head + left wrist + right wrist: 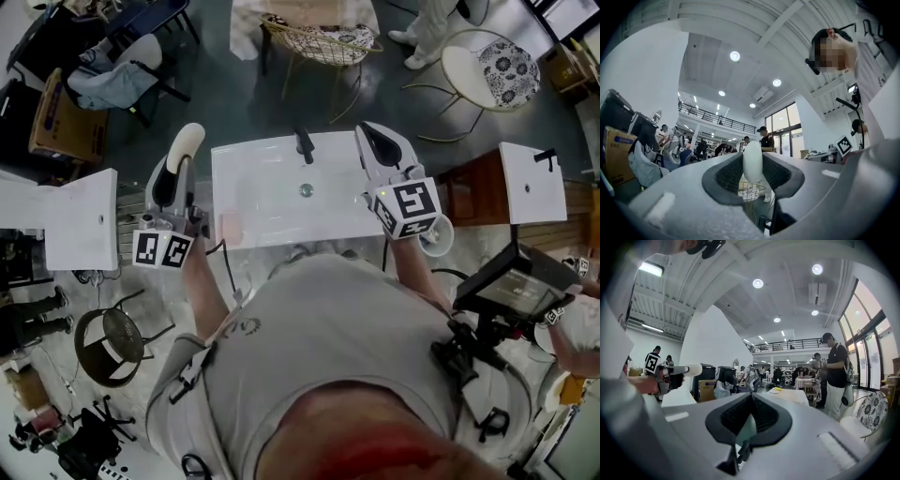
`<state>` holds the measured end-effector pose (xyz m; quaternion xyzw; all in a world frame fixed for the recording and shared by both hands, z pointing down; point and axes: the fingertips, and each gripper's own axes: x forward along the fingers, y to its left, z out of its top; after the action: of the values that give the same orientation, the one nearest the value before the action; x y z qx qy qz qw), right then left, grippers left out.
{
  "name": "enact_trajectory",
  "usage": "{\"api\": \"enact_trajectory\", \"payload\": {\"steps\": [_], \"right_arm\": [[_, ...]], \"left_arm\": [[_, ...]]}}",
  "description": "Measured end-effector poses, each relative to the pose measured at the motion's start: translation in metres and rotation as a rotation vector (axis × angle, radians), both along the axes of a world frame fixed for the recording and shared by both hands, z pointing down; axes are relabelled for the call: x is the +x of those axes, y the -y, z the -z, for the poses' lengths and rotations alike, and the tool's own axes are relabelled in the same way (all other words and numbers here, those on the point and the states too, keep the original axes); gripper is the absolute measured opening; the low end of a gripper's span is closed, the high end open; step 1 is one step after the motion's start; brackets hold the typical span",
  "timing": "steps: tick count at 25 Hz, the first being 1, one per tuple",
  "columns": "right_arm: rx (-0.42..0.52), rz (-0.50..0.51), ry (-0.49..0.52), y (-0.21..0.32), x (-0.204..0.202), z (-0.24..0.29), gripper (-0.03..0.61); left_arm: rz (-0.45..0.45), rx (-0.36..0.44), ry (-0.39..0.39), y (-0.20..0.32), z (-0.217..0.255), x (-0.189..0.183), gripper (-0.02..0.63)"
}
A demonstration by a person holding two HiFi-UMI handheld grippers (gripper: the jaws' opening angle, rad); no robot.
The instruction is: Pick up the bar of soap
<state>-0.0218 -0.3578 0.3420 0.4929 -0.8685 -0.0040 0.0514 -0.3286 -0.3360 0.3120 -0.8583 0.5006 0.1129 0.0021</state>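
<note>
left tongs (174,173): clamped on the white oval bar of soap (752,160), one pad on each broad side
soap: between the left tongs' pads, far end poking out past the tips; held in the air, touching nothing else
right tongs (751,397): together at the tips, nothing between them
white rectangular sink (272,211): below and between the two tongs; left tongs just outside its left edge, right tongs over its right rim
black faucet (305,145): at the sink's far edge, roughly midway between the two tongs' tips
round metal drain (306,190): in the basin floor, just nearer than the faucet, apart from both tongs
</note>
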Motion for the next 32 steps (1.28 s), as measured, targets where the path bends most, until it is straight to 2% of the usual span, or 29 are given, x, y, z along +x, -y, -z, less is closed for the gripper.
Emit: {"api": "enact_trajectory", "payload": {"steps": [4,9,14,20,26,32], "right_arm": [[-0.017,-0.042,0.002,-0.002,0.015,-0.007,0.002],[-0.033,-0.096,0.005,-0.004,0.037,-0.017,0.002],[-0.053,-0.151,-0.003,-0.015,0.060,-0.029,0.002],[-0.081,-0.225,-0.023,-0.032,0.079,-0.033,0.002],[-0.120,-0.289,-0.045,-0.047,0.097,-0.045,0.002],[-0.140,-0.329,-0.057,-0.059,0.101,-0.058,0.002]], "left_arm": [[-0.018,-0.057,0.080,0.036,-0.018,-0.014,0.123],[-0.031,-0.144,0.135,0.088,-0.053,-0.026,0.123],[-0.033,-0.250,0.138,0.127,-0.110,-0.037,0.124],[-0.036,-0.429,0.136,0.156,-0.203,-0.054,0.124],[-0.049,-0.568,0.084,0.166,-0.286,-0.061,0.124],[-0.034,-0.695,0.117,0.171,-0.362,-0.070,0.124]]}}
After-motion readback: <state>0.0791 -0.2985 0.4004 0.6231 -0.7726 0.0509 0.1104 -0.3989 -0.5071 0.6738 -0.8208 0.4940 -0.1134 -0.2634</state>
